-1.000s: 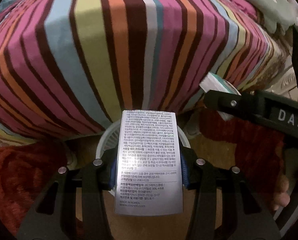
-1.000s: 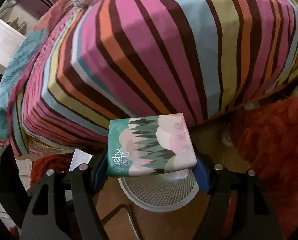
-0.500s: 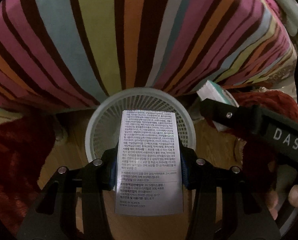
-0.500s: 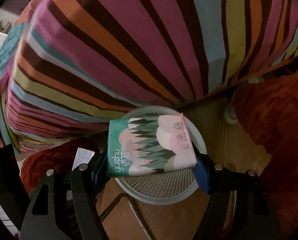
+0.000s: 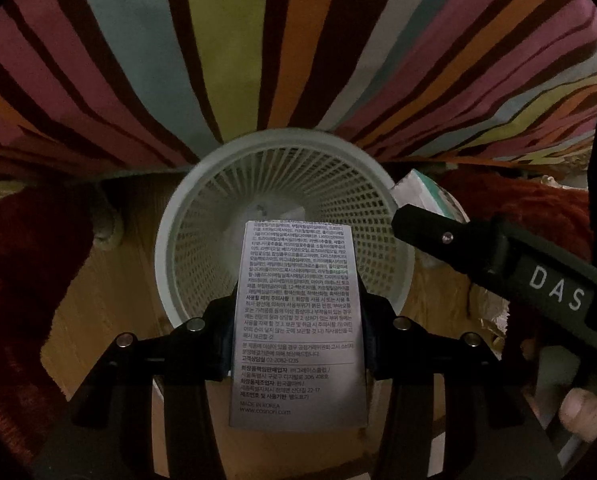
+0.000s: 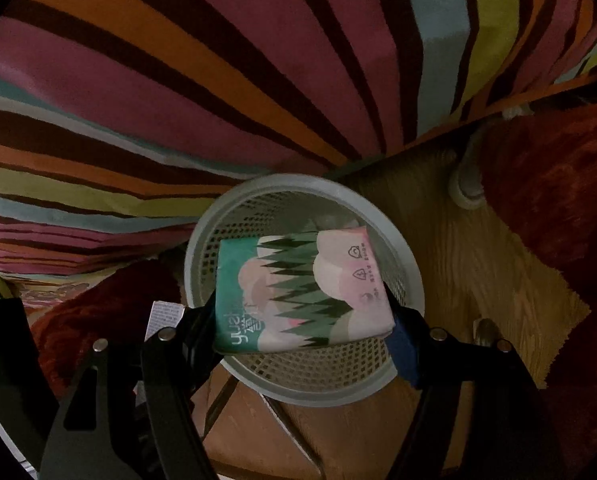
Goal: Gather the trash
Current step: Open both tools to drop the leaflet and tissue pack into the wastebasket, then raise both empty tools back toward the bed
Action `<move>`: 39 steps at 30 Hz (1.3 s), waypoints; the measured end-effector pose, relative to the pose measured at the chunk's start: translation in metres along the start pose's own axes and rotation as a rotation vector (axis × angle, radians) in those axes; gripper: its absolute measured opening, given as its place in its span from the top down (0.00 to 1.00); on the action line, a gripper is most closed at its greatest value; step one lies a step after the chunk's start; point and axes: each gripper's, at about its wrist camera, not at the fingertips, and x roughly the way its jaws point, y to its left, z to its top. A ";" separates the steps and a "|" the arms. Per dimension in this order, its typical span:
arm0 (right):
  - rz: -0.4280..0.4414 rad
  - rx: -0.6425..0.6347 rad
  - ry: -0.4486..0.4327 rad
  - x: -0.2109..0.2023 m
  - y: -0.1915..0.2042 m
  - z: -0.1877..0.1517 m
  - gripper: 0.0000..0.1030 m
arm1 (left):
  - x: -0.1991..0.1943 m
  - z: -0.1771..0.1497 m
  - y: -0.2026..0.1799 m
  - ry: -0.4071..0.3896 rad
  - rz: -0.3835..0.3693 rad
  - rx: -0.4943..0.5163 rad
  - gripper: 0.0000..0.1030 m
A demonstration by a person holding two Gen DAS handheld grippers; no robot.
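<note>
You are at the drop, not past it. On the left, your left gripper (image 5: 298, 332) is clamped on a flat white box (image 5: 298, 320) printed with small black text, gripped across its narrow width with its far end poking out over the mouth of the white mesh bin (image 5: 202, 216). To the right of it, your right gripper (image 6: 304, 336) is closed on a soft tissue pack (image 6: 302, 292) with a green and pink forest print, held by its two ends and hanging right above the same bin (image 6: 412, 276). Neither piece is in yet; both sit above the rim, so what is left, by my reading, is to let go of each and see it fall inside. The bottom of the bin shows a few pale scraps, too dim to name, so some trash may already be collected. Whether more waits elsewhere in the room you cannot tell from here

The bin stands on a wooden floor (image 6: 478, 248), pushed up against the near side of a bed draped in a striped cover (image 5: 258, 40) of pink, orange, blue, yellow and brown. A dark red shaggy rug (image 5: 14, 280) lies left of the bin and another patch of red rug (image 6: 558, 200) to its right. The light is low, and the far side of the bin lies in the bed's shadow
</note>
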 end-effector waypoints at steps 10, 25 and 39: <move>0.005 0.045 0.091 0.029 -0.007 0.001 0.34 | 0.021 0.001 0.005 0.091 0.001 -0.028 0.54; 0.019 0.101 0.124 0.044 -0.016 -0.001 0.07 | 0.034 0.003 0.014 0.156 0.013 -0.081 0.19; -0.041 0.081 0.063 0.028 -0.019 -0.001 0.07 | 0.023 -0.002 0.013 0.107 0.041 -0.070 0.19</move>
